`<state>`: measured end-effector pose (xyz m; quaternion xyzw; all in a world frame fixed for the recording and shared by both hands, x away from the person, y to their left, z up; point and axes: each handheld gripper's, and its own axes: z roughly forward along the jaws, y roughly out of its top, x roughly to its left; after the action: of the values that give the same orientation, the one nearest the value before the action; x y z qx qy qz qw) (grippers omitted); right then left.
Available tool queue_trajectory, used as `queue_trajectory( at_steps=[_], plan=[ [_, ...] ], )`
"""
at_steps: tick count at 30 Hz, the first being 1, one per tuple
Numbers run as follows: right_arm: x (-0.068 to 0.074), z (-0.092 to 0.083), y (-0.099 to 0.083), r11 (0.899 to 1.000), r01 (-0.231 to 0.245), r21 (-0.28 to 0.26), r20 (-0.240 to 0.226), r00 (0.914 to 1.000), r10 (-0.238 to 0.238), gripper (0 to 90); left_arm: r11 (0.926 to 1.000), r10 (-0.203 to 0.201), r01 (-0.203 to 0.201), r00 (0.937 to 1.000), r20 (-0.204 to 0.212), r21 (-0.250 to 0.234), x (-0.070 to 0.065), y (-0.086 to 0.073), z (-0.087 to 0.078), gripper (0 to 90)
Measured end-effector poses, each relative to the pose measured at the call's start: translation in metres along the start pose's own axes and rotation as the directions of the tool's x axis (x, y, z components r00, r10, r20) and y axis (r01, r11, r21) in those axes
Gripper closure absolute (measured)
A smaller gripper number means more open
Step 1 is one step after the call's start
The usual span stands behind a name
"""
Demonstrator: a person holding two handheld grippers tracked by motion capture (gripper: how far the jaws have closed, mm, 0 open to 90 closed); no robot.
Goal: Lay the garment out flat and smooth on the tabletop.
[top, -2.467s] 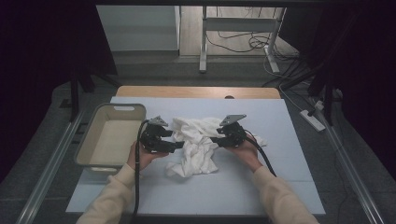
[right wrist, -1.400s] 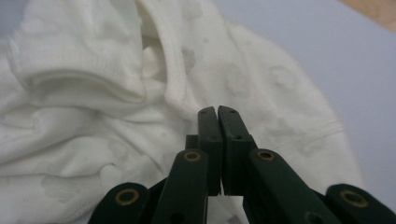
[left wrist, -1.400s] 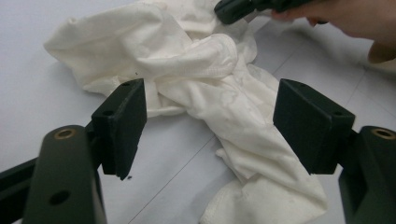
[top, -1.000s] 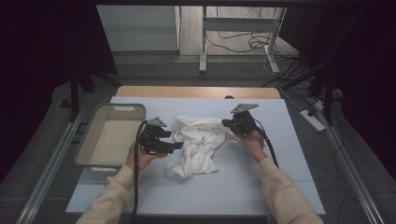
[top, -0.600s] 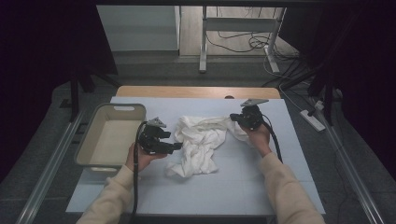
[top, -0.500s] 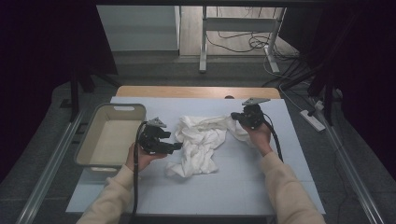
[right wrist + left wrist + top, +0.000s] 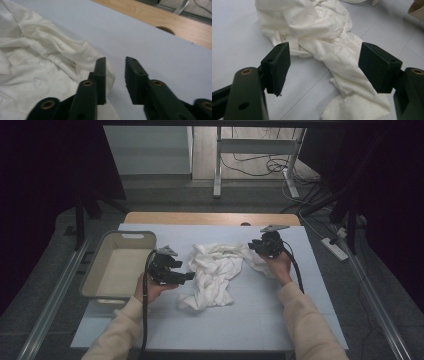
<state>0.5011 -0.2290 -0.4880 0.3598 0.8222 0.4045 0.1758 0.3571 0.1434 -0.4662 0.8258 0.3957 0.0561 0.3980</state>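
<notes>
A crumpled white cloth (image 7: pixel 215 272) lies on the pale blue table cover (image 7: pixel 250 320). My left gripper (image 7: pixel 189 277) rests at the cloth's left edge, jaws wide apart. In the left gripper view the cloth (image 7: pixel 324 32) lies just beyond and below the left gripper (image 7: pixel 324 67), untouched by the pads. My right gripper (image 7: pixel 251 247) sits at the cloth's far right corner. Its jaws have just been opening, and in the right gripper view the right gripper (image 7: pixel 115 72) has a narrow bare gap, with the cloth (image 7: pixel 37 62) beside and under its left jaw.
A beige plastic bin (image 7: pixel 132 235) stands at the table's left, close to my left hand. A wooden table edge (image 7: pixel 210 218) runs along the back, with a notch (image 7: pixel 166 29) in it. Bare cover stretches in front of the cloth and to its right.
My right gripper pulled the cloth's right corner out to the right, spreading it, then parted its jaws and let go. The left gripper has stayed put.
</notes>
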Motion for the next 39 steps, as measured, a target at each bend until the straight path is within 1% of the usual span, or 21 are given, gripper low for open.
queue_trajectory(
  at_steps=[3,4,9,10,13,14,15,16,17,18,19,20,21,25,26,27,28,29,32,36,39],
  plan=[
    [0.006,-0.008,0.004,1.000,-0.001,-0.011,-0.015,0.9999,0.001,65.6,1.0000,0.000,0.000,1.0000,0.003,-0.001,0.000,0.001,0.000,26.2],
    [0.012,-0.017,0.006,1.000,-0.003,-0.023,-0.028,0.9996,0.002,61.3,1.0000,0.001,-0.001,1.0000,0.004,-0.001,0.000,0.001,0.000,26.2],
    [0.026,-0.033,0.002,0.999,0.011,-0.031,-0.050,0.9987,-0.013,55.9,1.0000,0.007,-0.007,1.0000,0.007,-0.001,0.000,0.002,0.001,26.1],
    [0.034,-0.038,-0.002,1.000,0.022,-0.022,-0.066,0.9976,-0.023,54.4,1.0000,0.007,-0.007,0.9999,0.008,0.000,0.000,0.002,0.001,26.2],
    [0.042,-0.044,-0.007,0.999,0.031,-0.012,-0.084,0.9960,-0.032,52.5,1.0000,0.006,-0.006,0.9999,0.010,-0.005,-0.001,0.003,0.001,26.1],
    [0.051,-0.048,-0.014,0.999,0.043,0.005,-0.100,0.9941,-0.042,50.9,1.0000,0.008,-0.008,0.9999,0.010,-0.005,-0.001,0.003,0.001,26.1],
    [0.051,-0.048,-0.014,0.999,0.043,0.005,-0.100,0.9941,-0.042,50.9,1.0000,0.008,-0.007,0.9999,0.011,-0.005,-0.001,0.003,0.001,26.1],
    [0.061,-0.052,-0.021,0.998,0.054,0.014,-0.120,0.9914,-0.051,49.9,0.9999,0.009,-0.009,0.9999,0.011,-0.006,-0.001,0.003,0.001,26.2],
    [0.061,-0.052,-0.021,0.998,0.054,0.014,-0.120,0.9914,-0.051,49.9,0.9999,0.009,-0.009,0.9999,0.012,-0.006,-0.001,0.003,0.001,26.2],
    [0.071,-0.056,-0.029,0.997,0.069,0.031,-0.144,0.9875,-0.064,49.6,0.9999,0.012,-0.012,0.9999,0.012,-0.006,-0.001,0.003,0.001,26.1],
    [0.071,-0.056,-0.029,0.997,0.069,0.031,-0.144,0.9875,-0.064,49.6,0.9999,0.014,-0.014,0.9998,0.013,-0.006,-0.001,0.003,0.001,26.1],
    [0.079,-0.058,-0.035,0.995,0.085,0.046,-0.153,0.9852,-0.077,49.0,0.9999,0.016,-0.016,0.9998,0.014,-0.005,-0.001,0.004,0.001,26.1],
    [0.079,-0.058,-0.035,0.995,0.085,0.046,-0.153,0.9852,-0.077,49.0,0.9998,0.017,-0.017,0.9998,0.013,-0.004,-0.002,0.004,0.001,26.1],
    [0.093,-0.060,-0.046,0.995,0.082,0.059,-0.201,0.9772,-0.069,48.8,0.9999,0.013,-0.013,0.9998,0.015,-0.007,-0.003,0.004,0.002,26.1],
    [0.101,-0.059,-0.050,0.992,0.100,0.071,-0.221,0.9718,-0.082,48.7,0.9999,0.014,-0.014,0.9998,0.015,-0.006,-0.003,0.004,0.002,26.1],
    [0.101,-0.059,-0.050,0.992,0.100,0.071,-0.221,0.9718,-0.082,48.7,0.9999,0.016,-0.016,0.9998,0.015,-0.006,-0.003,0.004,0.002,26.1],
    [0.109,-0.056,-0.053,0.989,0.121,0.082,-0.236,0.9667,-0.099,48.6,0.9998,0.017,-0.017,0.9997,0.015,-0.004,-0.003,0.005,0.002,26.1],
    [0.109,-0.056,-0.053,0.989,0.121,0.082,-0.236,0.9667,-0.099,48.6,0.9998,0.017,-0.017,0.9997,0.015,-0.004,-0.003,0.005,0.002,26.1],
    [0.120,-0.051,-0.054,0.986,0.142,0.092,-0.261,0.9586,-0.114,48.7,0.9998,0.019,-0.019,0.9997,0.013,-0.004,-0.004,0.005,0.002,26.1],
    [0.126,-0.049,-0.054,0.983,0.156,0.093,-0.276,0.9531,-0.125,48.8,0.9998,0.019,-0.019,0.9998,0.007,-0.007,-0.004,0.004,0.001,26.1],
    [0.129,-0.047,-0.055,0.984,0.149,0.096,-0.297,0.9479,-0.115,49.0,0.9998,0.017,-0.017,0.9998,0.006,-0.008,-0.004,0.004,0.001,26.1]
  ],
)
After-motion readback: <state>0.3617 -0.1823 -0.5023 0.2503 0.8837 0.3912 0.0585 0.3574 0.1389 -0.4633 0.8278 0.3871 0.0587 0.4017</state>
